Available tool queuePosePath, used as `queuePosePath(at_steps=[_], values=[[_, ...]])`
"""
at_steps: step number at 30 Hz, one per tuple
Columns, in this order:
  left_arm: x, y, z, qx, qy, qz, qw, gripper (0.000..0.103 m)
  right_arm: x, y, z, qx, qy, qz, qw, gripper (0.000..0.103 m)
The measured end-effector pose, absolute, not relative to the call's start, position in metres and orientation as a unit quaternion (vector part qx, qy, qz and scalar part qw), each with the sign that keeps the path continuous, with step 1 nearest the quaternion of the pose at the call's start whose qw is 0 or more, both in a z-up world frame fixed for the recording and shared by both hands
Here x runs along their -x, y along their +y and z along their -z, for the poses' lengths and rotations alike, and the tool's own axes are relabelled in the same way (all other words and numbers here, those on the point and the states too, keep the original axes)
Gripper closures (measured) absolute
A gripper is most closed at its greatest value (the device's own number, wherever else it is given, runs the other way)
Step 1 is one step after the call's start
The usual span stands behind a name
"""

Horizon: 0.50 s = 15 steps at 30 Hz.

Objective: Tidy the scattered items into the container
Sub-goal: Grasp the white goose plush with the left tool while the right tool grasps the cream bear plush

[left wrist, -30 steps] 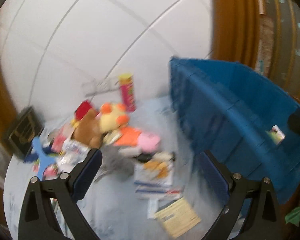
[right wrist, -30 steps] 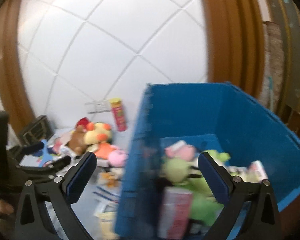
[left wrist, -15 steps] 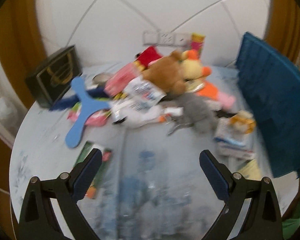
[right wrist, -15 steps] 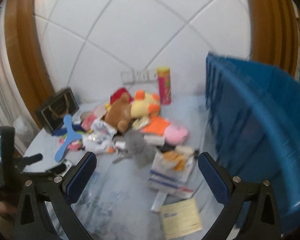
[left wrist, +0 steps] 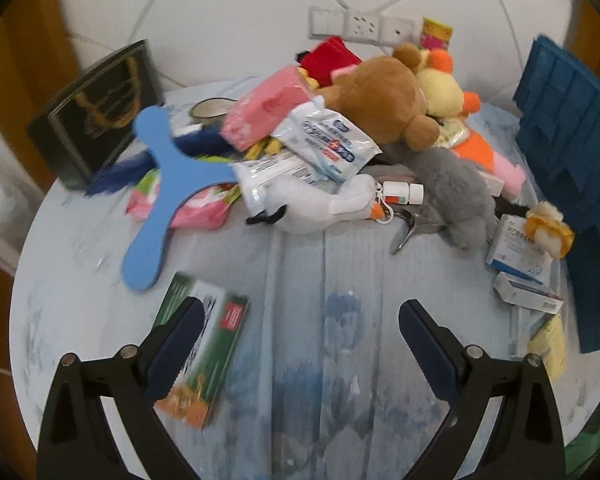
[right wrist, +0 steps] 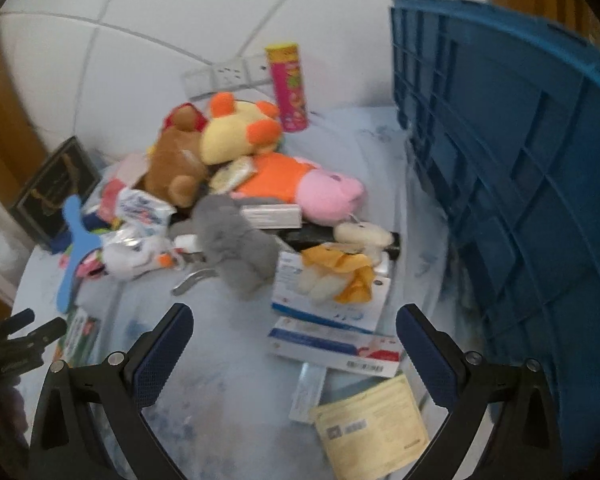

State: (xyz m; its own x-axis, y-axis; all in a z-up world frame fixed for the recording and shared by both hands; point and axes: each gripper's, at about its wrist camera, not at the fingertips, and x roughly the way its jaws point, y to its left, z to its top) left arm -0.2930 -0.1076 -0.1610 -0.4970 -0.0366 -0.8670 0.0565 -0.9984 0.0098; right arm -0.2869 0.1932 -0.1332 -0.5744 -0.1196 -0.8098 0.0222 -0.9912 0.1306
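Both grippers have swung away from the blue crate (right wrist: 512, 184) within the last second: the right gripper (right wrist: 294, 334), which was looking down into the crate at toys already inside, now faces the heap on the table (left wrist: 300, 360), and the left gripper (left wrist: 300, 326) has turned from the crate wall to the same clutter. That reads as one drop-off done and a fresh pick about to begin. Each pair of jaws stands wide apart with nothing between them. In the left view the green box (left wrist: 204, 344) lies just beside the left finger, partly behind it, while the blue boomerang (left wrist: 160, 196), the white goose plush (left wrist: 320, 208) and the brown bear (left wrist: 384, 100) sit farther ahead. In the right view the flat medicine boxes (right wrist: 332, 332) and the yellow leaflet (right wrist: 372, 428) lie between and just below the open fingers, with the grey plush (right wrist: 236, 244) beyond them. The crate stands at the right edge of the table, close to those boxes, so the right gripper seems best placed for them.
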Motion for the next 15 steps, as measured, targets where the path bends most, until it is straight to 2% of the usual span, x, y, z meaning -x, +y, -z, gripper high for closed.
queuePosePath(at_steps=[10, 15], values=[[0.395, -0.098, 0.203, -0.523, -0.101, 0.845, -0.044, 0.004, 0.334, 0.208, 0.173, -0.501, -0.084, 0.86, -0.045, 0.0], [0.418, -0.095, 0.227, -0.529, -0.124, 0.836, -0.076, 0.011, 0.35, 0.212, 0.184, -0.49, -0.117, 0.86, -0.08, 0.0]])
